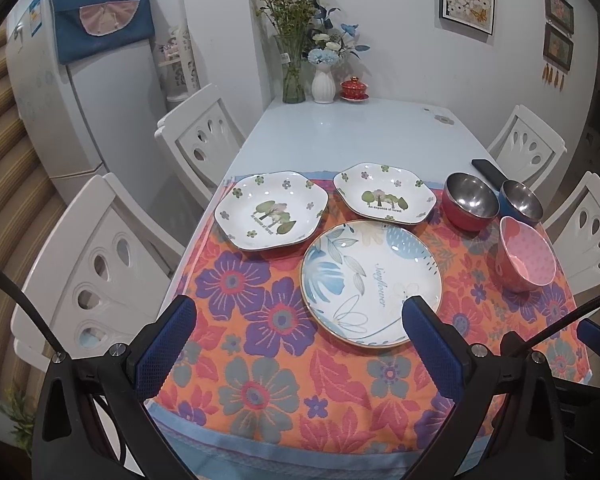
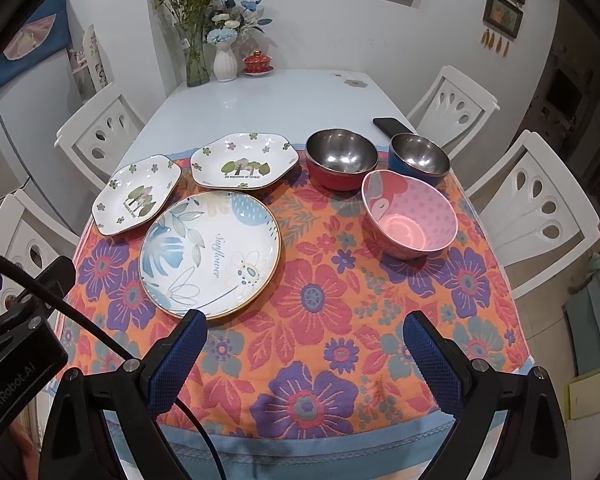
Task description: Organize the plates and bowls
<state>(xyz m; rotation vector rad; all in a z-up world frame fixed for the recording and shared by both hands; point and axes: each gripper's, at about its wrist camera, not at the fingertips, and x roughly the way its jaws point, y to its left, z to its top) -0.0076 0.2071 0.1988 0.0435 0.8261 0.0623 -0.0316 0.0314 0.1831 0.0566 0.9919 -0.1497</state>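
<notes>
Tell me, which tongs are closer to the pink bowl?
Right, probably. The right tongs hang open over the cloth with the pink dotted ceramic bowl ahead, slightly right. The left tongs hang open by the round leaf-patterned plate, the bowl farther right.

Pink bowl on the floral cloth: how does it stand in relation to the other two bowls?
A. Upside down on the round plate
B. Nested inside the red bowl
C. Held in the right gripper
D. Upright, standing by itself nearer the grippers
D: the pink bowl stands upright and unstacked, nearer the camera than the red bowl and the blue bowl; the right gripper is open and holds nothing.
</notes>
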